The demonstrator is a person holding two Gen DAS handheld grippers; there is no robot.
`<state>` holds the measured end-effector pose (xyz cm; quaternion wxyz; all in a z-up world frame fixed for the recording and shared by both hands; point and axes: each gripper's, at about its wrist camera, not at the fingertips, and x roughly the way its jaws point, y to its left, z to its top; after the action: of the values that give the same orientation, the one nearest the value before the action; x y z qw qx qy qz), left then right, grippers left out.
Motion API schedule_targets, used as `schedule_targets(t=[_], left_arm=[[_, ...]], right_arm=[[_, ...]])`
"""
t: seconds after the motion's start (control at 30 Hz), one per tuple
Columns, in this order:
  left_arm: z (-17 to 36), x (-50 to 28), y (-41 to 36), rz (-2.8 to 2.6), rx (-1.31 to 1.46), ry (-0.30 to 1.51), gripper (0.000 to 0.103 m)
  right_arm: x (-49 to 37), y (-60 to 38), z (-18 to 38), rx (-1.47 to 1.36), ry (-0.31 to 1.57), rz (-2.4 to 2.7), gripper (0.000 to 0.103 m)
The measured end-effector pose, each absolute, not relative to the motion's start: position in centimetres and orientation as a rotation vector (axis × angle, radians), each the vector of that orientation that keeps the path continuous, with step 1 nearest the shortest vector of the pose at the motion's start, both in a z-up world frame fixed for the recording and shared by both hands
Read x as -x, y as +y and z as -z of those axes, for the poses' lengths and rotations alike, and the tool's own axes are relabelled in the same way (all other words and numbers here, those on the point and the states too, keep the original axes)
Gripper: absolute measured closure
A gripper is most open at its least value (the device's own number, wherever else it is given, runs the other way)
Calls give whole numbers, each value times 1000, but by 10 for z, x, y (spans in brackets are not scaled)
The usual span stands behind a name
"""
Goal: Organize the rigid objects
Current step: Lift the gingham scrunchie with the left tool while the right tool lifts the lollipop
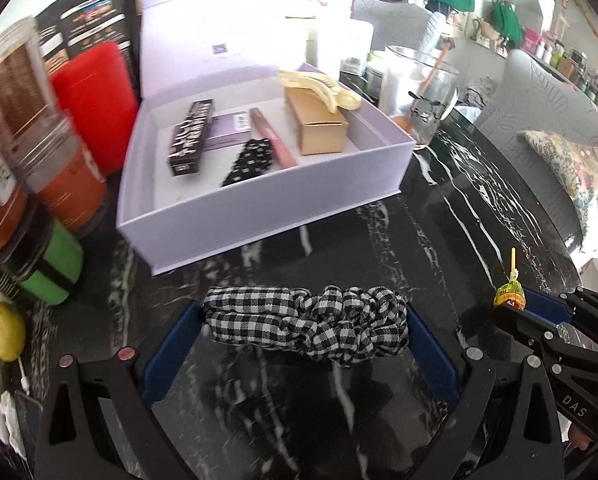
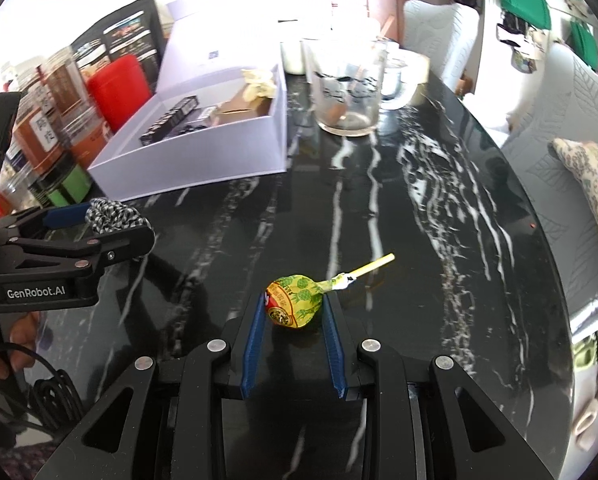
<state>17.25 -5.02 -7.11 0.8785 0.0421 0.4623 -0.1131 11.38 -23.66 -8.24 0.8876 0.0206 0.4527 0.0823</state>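
My left gripper [image 1: 304, 317] is shut on a black-and-white checked scrunchie [image 1: 311, 326], stretched between its blue pads above the black marble table [image 1: 439, 216]. The right wrist view shows the same scrunchie [image 2: 115, 216] at the left, clear of the table. My right gripper [image 2: 295, 300] is shut on the yellow-wrapped head of a lollipop [image 2: 299, 298], whose stick points away to the right. The lollipop [image 1: 509, 295] also shows at the right of the left wrist view. Beyond stands an open lavender box [image 1: 259, 216] holding a kraft carton [image 1: 317, 126], a cream hair claw [image 1: 319, 84], a pink tube and dark items.
A glass mug [image 1: 419, 88] stands right of the box. Jars [image 1: 39, 140], a red case [image 1: 95, 100], a green container [image 1: 55, 268] and a lemon [image 1: 5, 330] crowd the left side. The round table's edge [image 2: 555, 280] curves on the right, with grey chairs and a cushion beyond.
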Motion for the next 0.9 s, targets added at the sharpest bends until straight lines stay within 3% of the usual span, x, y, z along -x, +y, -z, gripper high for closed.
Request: schedule_targets(t=[0.9], left_arm=[[48, -124, 29, 90, -12, 903, 3]], right_arm=[[-88, -142, 63, 60, 879, -334, 75]])
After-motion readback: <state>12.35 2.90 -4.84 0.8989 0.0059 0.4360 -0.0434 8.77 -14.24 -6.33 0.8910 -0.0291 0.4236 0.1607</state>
